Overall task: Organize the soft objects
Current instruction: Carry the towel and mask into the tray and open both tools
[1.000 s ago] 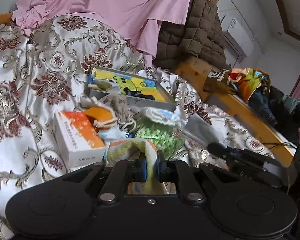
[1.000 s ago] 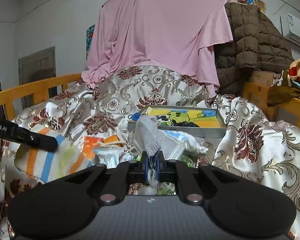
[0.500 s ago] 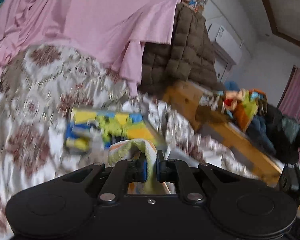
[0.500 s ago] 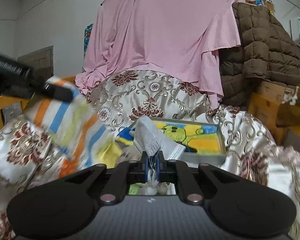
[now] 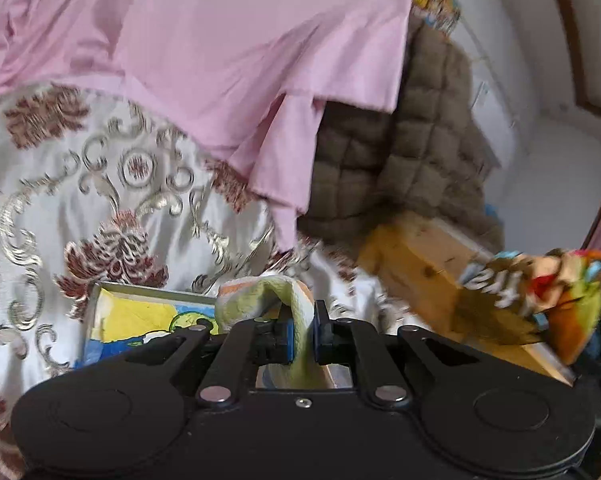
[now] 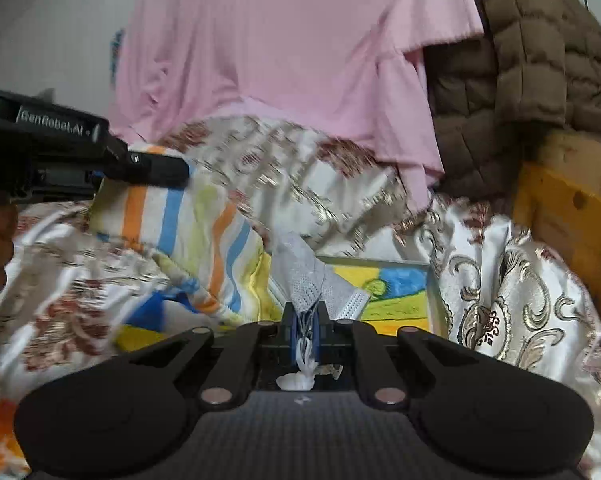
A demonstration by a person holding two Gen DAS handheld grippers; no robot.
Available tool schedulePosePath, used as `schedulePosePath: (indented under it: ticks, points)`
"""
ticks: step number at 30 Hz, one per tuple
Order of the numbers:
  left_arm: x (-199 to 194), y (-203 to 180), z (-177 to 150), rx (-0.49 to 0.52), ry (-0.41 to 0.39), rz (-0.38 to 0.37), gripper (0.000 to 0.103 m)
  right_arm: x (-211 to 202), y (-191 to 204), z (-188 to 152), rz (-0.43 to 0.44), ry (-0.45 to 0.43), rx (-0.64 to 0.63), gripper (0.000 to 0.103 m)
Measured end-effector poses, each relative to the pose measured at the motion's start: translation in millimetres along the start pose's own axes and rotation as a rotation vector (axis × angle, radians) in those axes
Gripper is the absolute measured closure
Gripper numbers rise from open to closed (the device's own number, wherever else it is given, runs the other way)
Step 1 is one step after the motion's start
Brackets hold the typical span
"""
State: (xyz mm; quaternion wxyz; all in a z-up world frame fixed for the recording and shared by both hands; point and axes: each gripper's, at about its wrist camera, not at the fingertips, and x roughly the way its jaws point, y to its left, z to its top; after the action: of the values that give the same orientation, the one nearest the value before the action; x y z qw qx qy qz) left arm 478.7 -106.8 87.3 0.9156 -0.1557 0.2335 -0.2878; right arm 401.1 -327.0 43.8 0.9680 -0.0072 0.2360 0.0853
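Note:
My left gripper (image 5: 302, 334) is shut on a striped towel (image 5: 272, 296), pale with orange, blue and yellow bands. In the right wrist view the same towel (image 6: 196, 232) hangs from the left gripper (image 6: 176, 172), lifted above the bed. My right gripper (image 6: 305, 330) is shut on a white and grey face mask (image 6: 316, 284), held above a shallow box with a yellow and blue cartoon picture (image 6: 396, 292). That box also shows in the left wrist view (image 5: 140, 320), just beyond my left gripper.
A floral satin bedcover (image 5: 80, 184) lies under everything. A pink sheet (image 6: 284, 48) and a brown quilted coat (image 6: 540, 40) hang behind. A wooden bed rail (image 5: 428, 256) with a colourful cloth bundle (image 5: 540, 296) is at the right.
Both grippers have risen and tilted upward, still gripping. The left gripper lifted the towel off the pile, so the small boxes and bags have dropped out of sight.

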Motion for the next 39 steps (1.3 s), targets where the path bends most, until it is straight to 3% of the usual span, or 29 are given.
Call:
schedulePosePath:
  ticks: [9,19,24,29,32,39]
  points:
    - [90,34,-26,-0.035,0.138,0.067,0.094,74,-31,-8,-0.014,0.129,0.046,0.094]
    - [109,54,-61,0.001,0.275,0.172,0.094,90,-36,-24,-0.004,0.198,0.047,0.093]
    - [114,51,-72,0.044,0.325,0.216,0.090,90,-32,-28,-0.007,0.213,0.042,0.084]
    - [110,45,-76,0.059,0.316,0.236,0.074,83,-30,-31,-0.011,0.205,0.043,0.070]
    - [103,42,-78,0.073,0.301,0.265,0.058,75,-29,-31,-0.015,0.191,0.046,0.061]
    - [70,34,-81,0.076,0.236,0.279,0.037,39,-21,-26,-0.024,0.117,0.056,0.042]
